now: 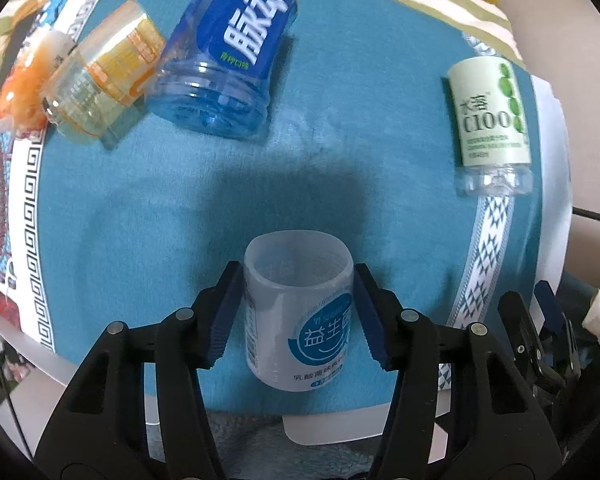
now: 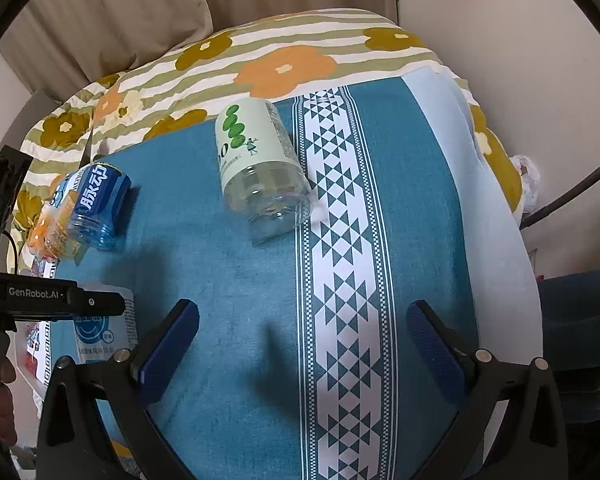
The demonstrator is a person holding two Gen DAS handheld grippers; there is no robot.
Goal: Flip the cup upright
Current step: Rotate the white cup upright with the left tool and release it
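A white cup with a blue round logo (image 1: pixel 298 312) stands between the fingers of my left gripper (image 1: pixel 298 312), its open mouth up. The blue pads touch both its sides, so the gripper is shut on it. It also shows at the left edge of the right wrist view (image 2: pixel 104 328), partly behind the left gripper's body. My right gripper (image 2: pixel 302 348) is open and empty above the blue cloth (image 2: pixel 236 280). A green-labelled clear cup (image 2: pixel 260 172) lies on its side ahead of it; it also shows in the left wrist view (image 1: pixel 490 128).
A blue cup (image 1: pixel 228 52) and an orange-labelled clear cup (image 1: pixel 104 72) lie on their sides at the far left, also seen in the right wrist view (image 2: pixel 96 208). A flowered blanket (image 2: pixel 260 60) lies beyond the cloth. A patterned white band (image 2: pixel 340 240) runs down the cloth.
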